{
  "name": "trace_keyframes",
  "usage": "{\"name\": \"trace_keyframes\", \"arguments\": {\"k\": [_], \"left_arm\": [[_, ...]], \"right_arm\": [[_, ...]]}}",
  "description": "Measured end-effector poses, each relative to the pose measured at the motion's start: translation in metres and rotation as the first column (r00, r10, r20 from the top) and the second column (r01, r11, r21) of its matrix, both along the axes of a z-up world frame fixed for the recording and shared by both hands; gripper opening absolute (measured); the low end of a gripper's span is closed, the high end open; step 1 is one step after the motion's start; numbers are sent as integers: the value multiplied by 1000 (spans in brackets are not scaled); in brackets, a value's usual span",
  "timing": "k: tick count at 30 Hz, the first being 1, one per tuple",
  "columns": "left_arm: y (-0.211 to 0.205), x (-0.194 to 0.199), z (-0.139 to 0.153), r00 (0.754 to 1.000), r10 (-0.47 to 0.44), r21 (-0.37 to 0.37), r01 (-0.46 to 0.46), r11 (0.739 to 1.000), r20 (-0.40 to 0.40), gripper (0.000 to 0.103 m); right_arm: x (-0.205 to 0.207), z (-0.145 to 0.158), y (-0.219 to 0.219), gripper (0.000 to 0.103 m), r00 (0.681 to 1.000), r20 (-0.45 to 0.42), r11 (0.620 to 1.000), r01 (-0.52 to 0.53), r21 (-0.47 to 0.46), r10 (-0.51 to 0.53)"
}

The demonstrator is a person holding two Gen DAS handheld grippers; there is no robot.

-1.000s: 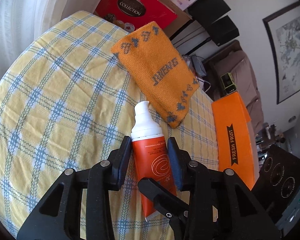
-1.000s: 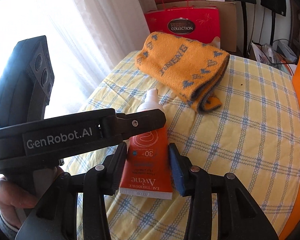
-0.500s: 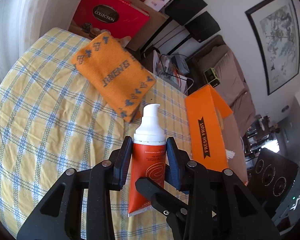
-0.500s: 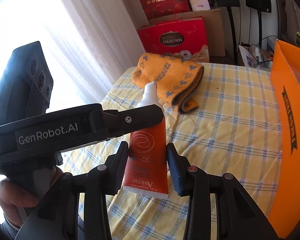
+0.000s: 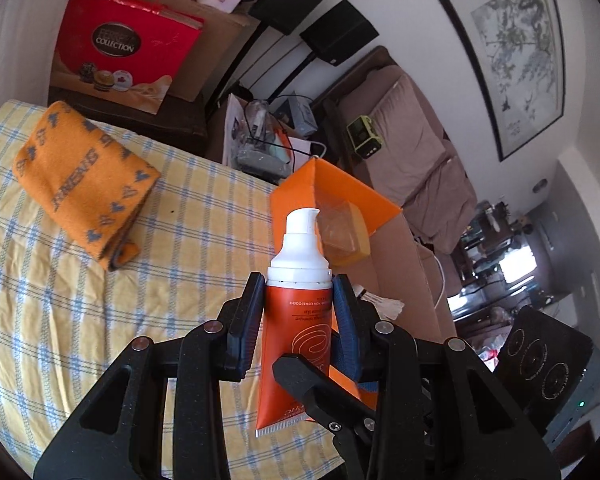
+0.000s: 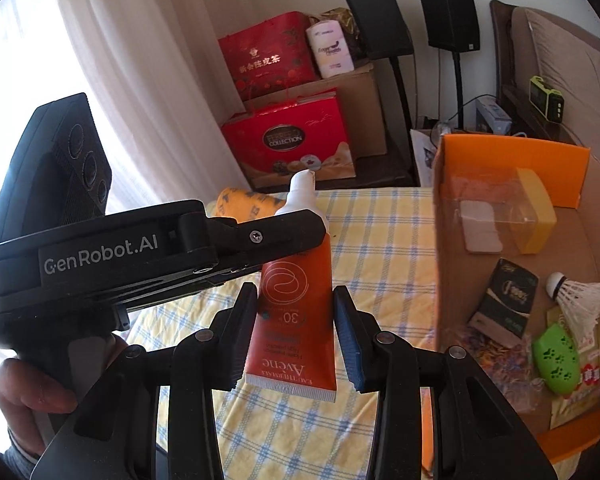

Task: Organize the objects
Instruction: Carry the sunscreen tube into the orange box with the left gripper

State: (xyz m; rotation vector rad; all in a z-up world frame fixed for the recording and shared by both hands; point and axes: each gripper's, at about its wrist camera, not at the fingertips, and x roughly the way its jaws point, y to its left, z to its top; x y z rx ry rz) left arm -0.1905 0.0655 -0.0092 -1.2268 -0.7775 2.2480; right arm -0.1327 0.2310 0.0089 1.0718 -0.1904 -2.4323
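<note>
Sunscreen tube (image 5: pixel 298 332) hung above the table, clamped between both grippers: the left gripper (image 5: pixel 299 310) squeezed it just under the white pump cap, and the right gripper (image 6: pixel 293 332) pinched its lower body near the crimped end. In the right wrist view the left gripper's black body crossed in front of the tube's top, with a hand (image 6: pixel 28 384) around its grip.

Below lay a table (image 5: pixel 100 320) covered in a yellow cloth with blue checks. A folded orange towel (image 5: pixel 86 184) with grey patterns sat near its far edge. At the table's right edge stood an open orange box (image 6: pixel 512 152) holding a clear case with a yellow end (image 6: pixel 528 212), a dark packet (image 6: pixel 504 300), a shuttlecock (image 6: pixel 580 296) and a green plastic piece (image 6: pixel 556 356).

Beyond were white curtains (image 6: pixel 140 72), red gift boxes (image 6: pixel 292 140), black music stands (image 6: pixel 448 20), a brown sofa (image 5: pixel 412 144) and a framed picture (image 5: pixel 512 48).

The tube was orange with a white swirl, "30" and "Avène" printed on it.
</note>
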Motion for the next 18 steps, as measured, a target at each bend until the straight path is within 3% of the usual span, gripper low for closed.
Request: {"name": "trace_keyframes", "arguments": {"k": [11,18], "left_arm": [[77,-14,-4,993,-113,30,112,993,28,32],[114,-18,-16,987,-156,-4,156,988,40,32]], "right_arm": [[7,-3,73,40,991,11,991,131,-5,-131],[4,-15,99,40,983,43,984,178,-2,-178]]}}
